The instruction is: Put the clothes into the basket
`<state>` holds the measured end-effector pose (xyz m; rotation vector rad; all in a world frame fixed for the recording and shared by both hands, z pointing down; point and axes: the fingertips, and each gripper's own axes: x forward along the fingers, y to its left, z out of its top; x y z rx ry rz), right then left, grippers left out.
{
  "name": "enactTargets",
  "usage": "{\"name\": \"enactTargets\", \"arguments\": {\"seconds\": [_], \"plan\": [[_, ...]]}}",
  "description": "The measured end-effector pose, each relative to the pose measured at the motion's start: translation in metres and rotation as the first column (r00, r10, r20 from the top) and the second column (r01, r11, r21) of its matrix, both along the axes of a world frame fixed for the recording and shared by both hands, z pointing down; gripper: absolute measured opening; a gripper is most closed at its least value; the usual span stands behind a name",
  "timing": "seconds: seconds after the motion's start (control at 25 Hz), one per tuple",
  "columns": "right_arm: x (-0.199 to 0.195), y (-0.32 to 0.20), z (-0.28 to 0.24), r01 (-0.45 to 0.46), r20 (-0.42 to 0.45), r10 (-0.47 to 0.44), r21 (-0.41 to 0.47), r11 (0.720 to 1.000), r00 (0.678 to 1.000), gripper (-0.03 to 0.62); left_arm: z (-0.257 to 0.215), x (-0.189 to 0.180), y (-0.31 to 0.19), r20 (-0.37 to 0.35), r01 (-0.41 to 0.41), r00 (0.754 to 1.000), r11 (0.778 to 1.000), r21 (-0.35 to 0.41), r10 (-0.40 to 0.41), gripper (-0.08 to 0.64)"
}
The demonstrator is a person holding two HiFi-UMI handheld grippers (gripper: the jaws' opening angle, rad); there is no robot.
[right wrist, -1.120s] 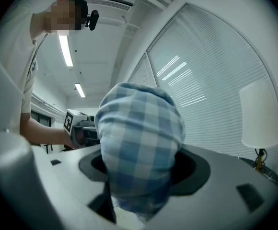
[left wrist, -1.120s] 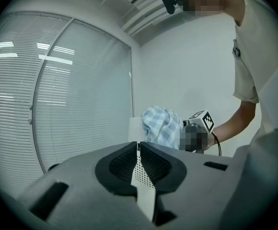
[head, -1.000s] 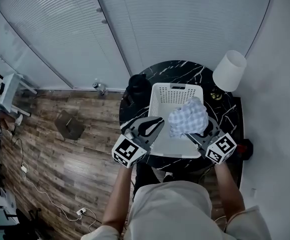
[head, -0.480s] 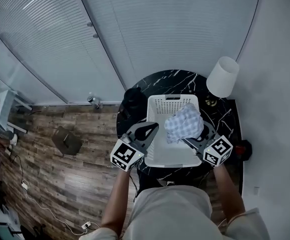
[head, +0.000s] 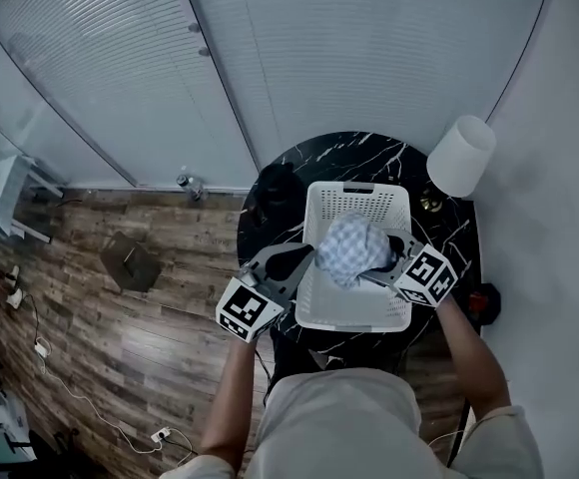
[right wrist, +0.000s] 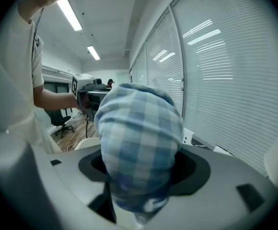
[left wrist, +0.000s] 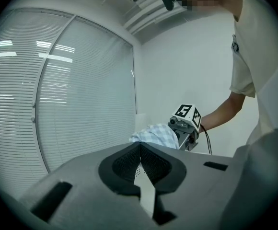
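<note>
The right tongs (head: 377,259) grasp a blue checked cloth (head: 352,249) just above the white basket (head: 359,192) on the black surface (head: 344,153). The left tongs (head: 291,260), clenched on nothing, are beside the basket.

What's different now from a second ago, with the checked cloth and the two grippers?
The right gripper carried the blue checked cloth leftward, from over the right side of the white basket to over its middle. Its jaws are still clamped on the cloth; nothing was let go. The left gripper stays at the basket's left rim, jaws shut and empty. Basket and lamp have not moved.
</note>
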<state>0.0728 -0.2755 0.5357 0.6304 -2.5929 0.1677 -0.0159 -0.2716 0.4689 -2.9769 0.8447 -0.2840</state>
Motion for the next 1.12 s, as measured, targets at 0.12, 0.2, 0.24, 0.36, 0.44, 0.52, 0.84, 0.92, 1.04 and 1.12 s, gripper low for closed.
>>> {"name": "enactTargets", "arguments": {"seconds": [0.12, 0.2, 0.24, 0.36, 0.44, 0.52, 0.84, 0.92, 1.04, 1.12], "plan": [[-0.006, 0.0, 0.011, 0.081, -0.121, -0.084, -0.027, 0.996, 0.989, 0.307, -0.002, -0.012, -0.001, -0.01, 0.03, 1.0, 1.0, -0.004, -0.03, 0.012], [-0.006, 0.001, 0.023, 0.115, -0.217, -0.135, -0.101, 0.988, 0.967, 0.307, -0.004, -0.019, -0.002, -0.021, 0.043, 0.999, 0.999, -0.005, -0.043, 0.012], [-0.005, 0.002, 0.029, 0.127, -0.269, -0.165, -0.151, 0.98, 0.949, 0.307, -0.005, -0.022, -0.003, -0.027, 0.05, 0.998, 0.999, -0.005, -0.05, 0.012], [-0.004, 0.012, 0.048, 0.17, -0.407, -0.277, -0.279, 0.945, 0.871, 0.307, -0.004, -0.027, -0.004, -0.035, 0.064, 0.997, 0.998, -0.007, -0.064, 0.012], [-0.006, 0.019, 0.058, 0.197, -0.47, -0.345, -0.336, 0.921, 0.812, 0.307, -0.002, -0.028, -0.003, -0.031, 0.067, 0.997, 0.998, -0.01, -0.067, 0.012], [-0.009, 0.021, 0.067, 0.208, -0.527, -0.378, -0.354, 0.912, 0.761, 0.307, -0.001, -0.029, -0.002, -0.031, 0.071, 0.997, 0.997, -0.012, -0.071, 0.012], [-0.029, 0.001, 0.085, 0.225, -0.43, -0.315, -0.248, 0.942, 0.846, 0.307, -0.005, -0.035, 0.001, -0.029, 0.087, 0.996, 0.996, -0.005, -0.088, 0.012], [-0.033, 0.0, 0.087, 0.232, -0.346, -0.303, -0.233, 0.945, 0.888, 0.307, -0.005, -0.036, 0.002, -0.027, 0.091, 0.996, 0.996, -0.002, -0.091, 0.012], [-0.035, 0.0, 0.09, 0.242, -0.305, -0.296, -0.204, 0.949, 0.905, 0.307, -0.007, -0.039, 0.003, -0.026, 0.095, 0.995, 0.995, 0.006, -0.095, 0.012], [-0.039, -0.001, 0.09, 0.268, -0.31, -0.315, -0.183, 0.946, 0.897, 0.307, -0.008, -0.041, 0.003, -0.025, 0.098, 0.995, 0.995, 0.008, -0.097, 0.012]]}}
